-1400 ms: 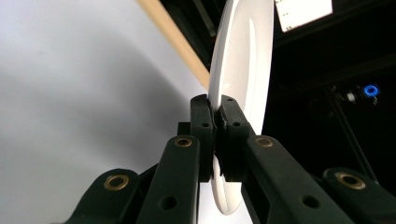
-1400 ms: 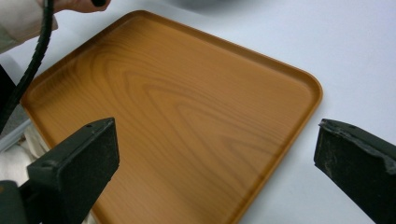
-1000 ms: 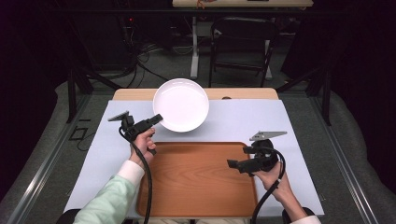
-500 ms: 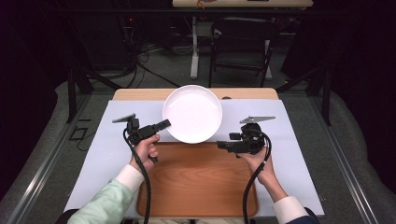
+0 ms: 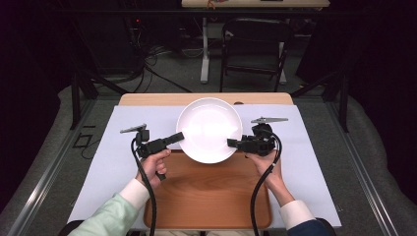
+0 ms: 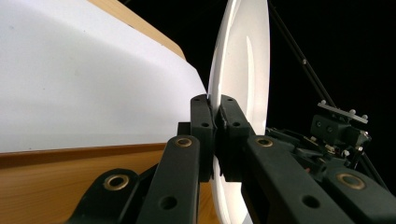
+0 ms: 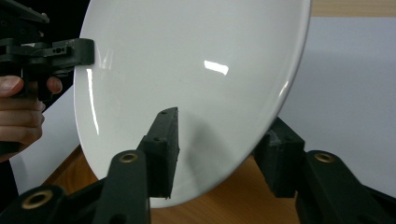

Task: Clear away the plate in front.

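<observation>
Dark floor and a tangle of cables lie behind the table (image 5: 147, 100), which carries a pale sheet (image 5: 305, 147) and, at its near edge, a wooden tray (image 5: 206, 196). Beyond it stands a black chair (image 5: 255, 46).

Held up between the two hands is a white plate (image 5: 209, 129), lifted off the surface, its near edge over the far edge of the tray. The left gripper (image 5: 176, 139) reaches in from the plate's left side and pinches the rim. In the left gripper view its jaws are clamped tight, one pad on each face of the thin rim (image 6: 214, 109).

The right gripper (image 5: 233, 143) comes in at the plate's lower right. Its jaws have just been closing, and the plate's rim sits between them. In the right gripper view one finger (image 7: 163, 144) lies against the plate's upper face, while the other finger (image 7: 279, 158) sits behind the rim, underneath. Whether that back pad already presses on the plate I cannot tell; a gap seems to remain.

In that same view, the person's left hand (image 7: 21, 112) grips the other tool's handle at the far rim.
</observation>
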The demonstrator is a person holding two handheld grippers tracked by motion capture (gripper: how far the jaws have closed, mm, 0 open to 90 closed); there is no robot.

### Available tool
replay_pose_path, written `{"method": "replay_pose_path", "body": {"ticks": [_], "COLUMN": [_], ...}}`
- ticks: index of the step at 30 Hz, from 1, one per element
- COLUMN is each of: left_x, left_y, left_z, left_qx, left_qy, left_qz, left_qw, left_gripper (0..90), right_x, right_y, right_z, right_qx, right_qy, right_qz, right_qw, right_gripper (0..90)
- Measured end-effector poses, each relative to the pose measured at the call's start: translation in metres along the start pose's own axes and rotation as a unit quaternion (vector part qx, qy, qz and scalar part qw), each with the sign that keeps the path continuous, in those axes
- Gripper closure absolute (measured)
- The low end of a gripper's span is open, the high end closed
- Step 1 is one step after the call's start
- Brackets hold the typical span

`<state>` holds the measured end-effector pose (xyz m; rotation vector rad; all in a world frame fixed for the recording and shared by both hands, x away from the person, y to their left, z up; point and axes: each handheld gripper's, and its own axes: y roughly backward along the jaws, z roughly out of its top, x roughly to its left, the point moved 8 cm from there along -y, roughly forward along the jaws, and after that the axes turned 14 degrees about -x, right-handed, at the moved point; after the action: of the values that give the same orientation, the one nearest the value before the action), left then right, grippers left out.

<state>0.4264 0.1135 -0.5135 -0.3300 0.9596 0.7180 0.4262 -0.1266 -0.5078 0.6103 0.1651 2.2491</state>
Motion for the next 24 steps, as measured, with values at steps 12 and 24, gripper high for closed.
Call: {"method": "replay_pose_path", "body": {"ticks": [12, 24], "left_x": [-0.004, -0.009], "left_y": [0.012, 0.011], "left_z": [-0.009, -0.012], "left_qx": [0.018, 0.031], "left_qy": [-0.043, -0.086], "left_qz": [-0.013, -0.021], "left_qw": [0.9988, 0.9956], "left_gripper": [86.7, 86.5], "right_x": [0.003, 0.004], "right_y": [0.004, 0.014], "right_z": [-0.003, -0.002], "right_qx": [0.001, -0.003], "right_qy": [-0.009, -0.004], "right_qz": [0.009, 0.014], "right_qw": [0.9999, 0.9999], "right_gripper": [62.7, 67.7]}}
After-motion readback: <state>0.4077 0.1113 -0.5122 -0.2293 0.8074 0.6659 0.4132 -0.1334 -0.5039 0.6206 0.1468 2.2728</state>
